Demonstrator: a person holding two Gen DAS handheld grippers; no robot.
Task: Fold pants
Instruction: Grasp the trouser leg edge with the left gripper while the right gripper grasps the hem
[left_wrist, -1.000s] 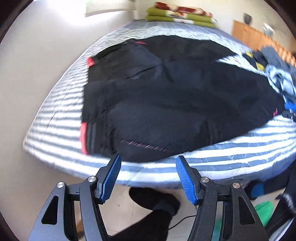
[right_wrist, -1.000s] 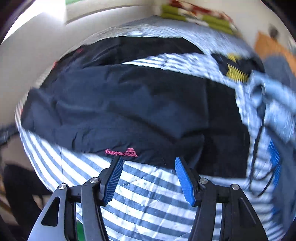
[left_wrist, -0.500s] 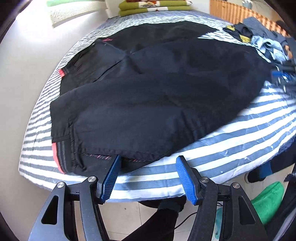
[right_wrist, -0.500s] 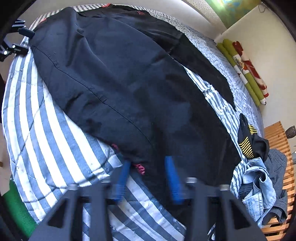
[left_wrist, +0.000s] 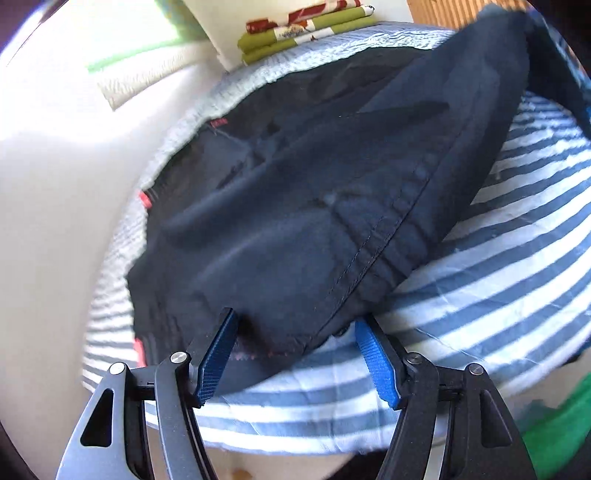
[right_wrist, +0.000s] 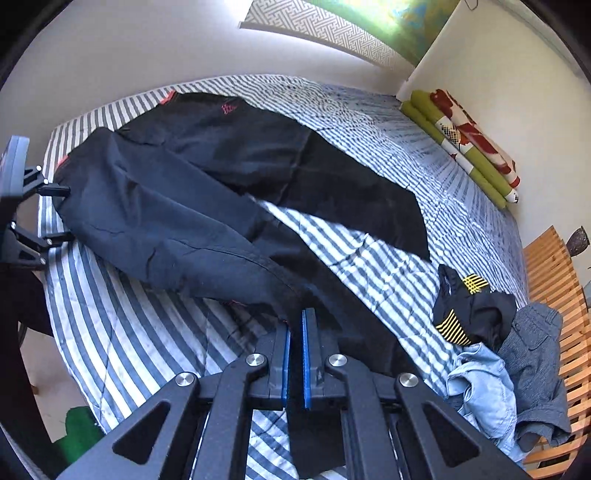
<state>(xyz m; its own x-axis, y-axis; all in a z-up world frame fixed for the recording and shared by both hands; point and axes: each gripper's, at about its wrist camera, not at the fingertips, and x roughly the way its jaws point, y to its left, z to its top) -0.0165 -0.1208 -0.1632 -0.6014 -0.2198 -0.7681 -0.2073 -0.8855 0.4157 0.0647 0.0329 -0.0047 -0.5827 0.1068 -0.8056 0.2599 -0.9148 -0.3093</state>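
Black pants (right_wrist: 166, 214) with red trim lie spread on a blue-and-white striped bed (right_wrist: 147, 339). My right gripper (right_wrist: 297, 321) is shut on the hem end of the near leg, and the black cloth hangs down between its blue pads. That leg is lifted a little off the bedcover. At the waist end, my left gripper (left_wrist: 297, 321) stands open, with the waistband corner of the pants (left_wrist: 314, 203) lying between its fingers and the pads apart from the cloth. The left gripper (right_wrist: 59, 214) also shows at the far left edge of the right wrist view.
A heap of other clothes (right_wrist: 498, 350) lies at the bed's right edge beside a wooden slatted frame (right_wrist: 554, 295). Folded green and red bedding (right_wrist: 469, 147) sits by the far wall. Something green (right_wrist: 81, 432) is on the floor below the bed's near side.
My right gripper closed on the hem of the near pant leg and rose with it. My left gripper moved in and down until the waistband corner lay between its open fingers.
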